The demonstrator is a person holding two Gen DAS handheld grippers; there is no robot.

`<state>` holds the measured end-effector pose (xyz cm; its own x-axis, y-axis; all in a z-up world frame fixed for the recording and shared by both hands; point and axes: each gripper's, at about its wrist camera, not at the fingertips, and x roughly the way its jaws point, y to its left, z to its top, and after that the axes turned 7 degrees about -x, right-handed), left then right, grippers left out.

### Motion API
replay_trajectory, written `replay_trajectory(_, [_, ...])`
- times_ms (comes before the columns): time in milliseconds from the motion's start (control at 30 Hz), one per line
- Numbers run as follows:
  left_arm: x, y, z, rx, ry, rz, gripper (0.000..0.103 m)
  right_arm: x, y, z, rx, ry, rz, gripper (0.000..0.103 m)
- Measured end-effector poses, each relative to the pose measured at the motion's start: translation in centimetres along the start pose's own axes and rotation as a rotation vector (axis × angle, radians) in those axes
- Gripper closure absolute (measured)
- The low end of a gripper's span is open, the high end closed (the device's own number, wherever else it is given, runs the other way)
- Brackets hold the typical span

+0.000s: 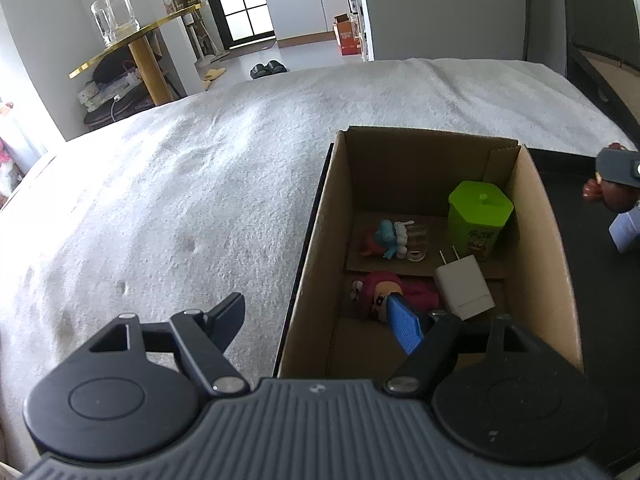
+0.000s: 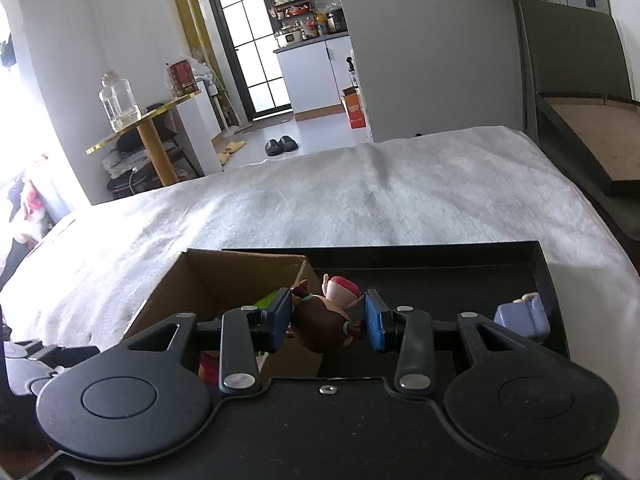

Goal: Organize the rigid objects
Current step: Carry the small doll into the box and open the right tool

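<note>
Right gripper (image 2: 326,320) jaws clamped on a brown figurine (image 2: 320,326), held above the black tray (image 2: 440,264) beside the cardboard box (image 2: 224,276); tray sits on the bed (image 2: 360,200). Left gripper (image 1: 320,320) jaws spread, empty, straddling the box's near-left wall; looks untouched

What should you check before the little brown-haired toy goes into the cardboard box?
1. Right gripper pinches the brown-haired figurine: ok.
2. Cardboard box is open on top: ok.
3. Free floor left in the box, near the front wall: ok.
4. Left gripper holds nothing, jaws apart: ok.
5. Left gripper sits astride the box's left wall, one finger inside: not ok.
6. Figurine is already over the box: cannot tell.
</note>
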<state>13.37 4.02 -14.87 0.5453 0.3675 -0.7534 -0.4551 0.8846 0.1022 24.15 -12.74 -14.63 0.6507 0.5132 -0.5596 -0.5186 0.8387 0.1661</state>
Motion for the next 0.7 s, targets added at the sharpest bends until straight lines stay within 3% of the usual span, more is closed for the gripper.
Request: replay_trajectory(700, [0.5,2.2,-0.5,-0.037,-0.012,-0.051,0.027,3.2,5.8,0.6,-0.111,0.045,0.074,0.064])
